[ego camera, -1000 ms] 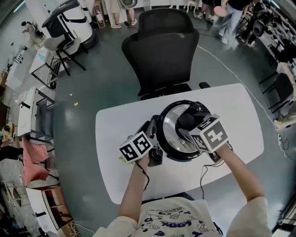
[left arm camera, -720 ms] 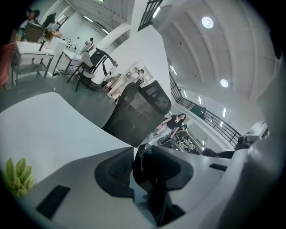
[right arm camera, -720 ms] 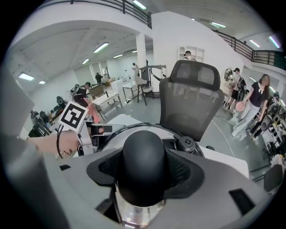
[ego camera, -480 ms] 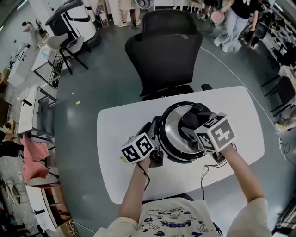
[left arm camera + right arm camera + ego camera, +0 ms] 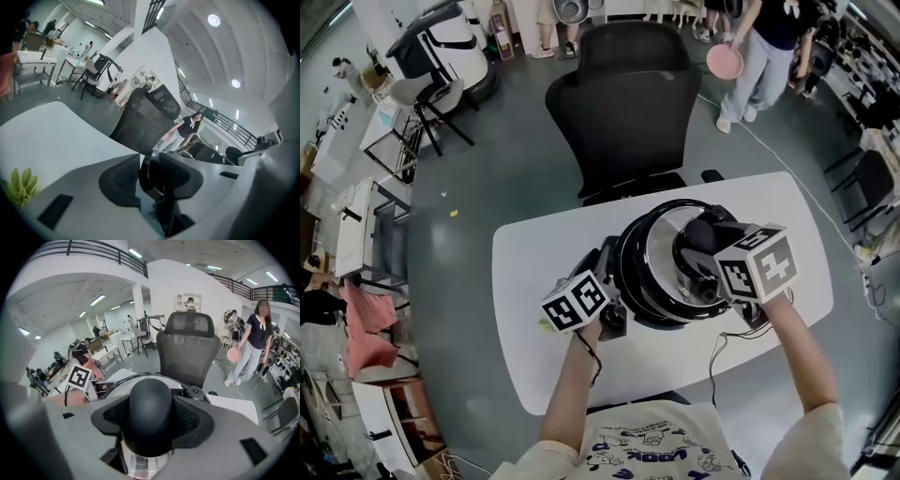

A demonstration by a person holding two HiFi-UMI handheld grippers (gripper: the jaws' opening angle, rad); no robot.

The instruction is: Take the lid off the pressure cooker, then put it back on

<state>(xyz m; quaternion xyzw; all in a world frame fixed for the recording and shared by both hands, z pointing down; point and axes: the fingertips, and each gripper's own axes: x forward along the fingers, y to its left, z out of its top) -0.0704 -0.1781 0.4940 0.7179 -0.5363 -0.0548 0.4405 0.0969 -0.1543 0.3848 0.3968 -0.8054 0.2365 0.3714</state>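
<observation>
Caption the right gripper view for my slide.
Right claw clamped on the black lid knob, with an office chair beyond the white table.

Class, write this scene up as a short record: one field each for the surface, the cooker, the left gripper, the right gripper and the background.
surface: white table
cooker: black pressure cooker on the table, silver lid over it
left gripper: jaws shut on the cooker's black side handle
right gripper: jaws shut on the lid's black knob
background: black office chair behind the table; a person carrying a pink bowl
</observation>
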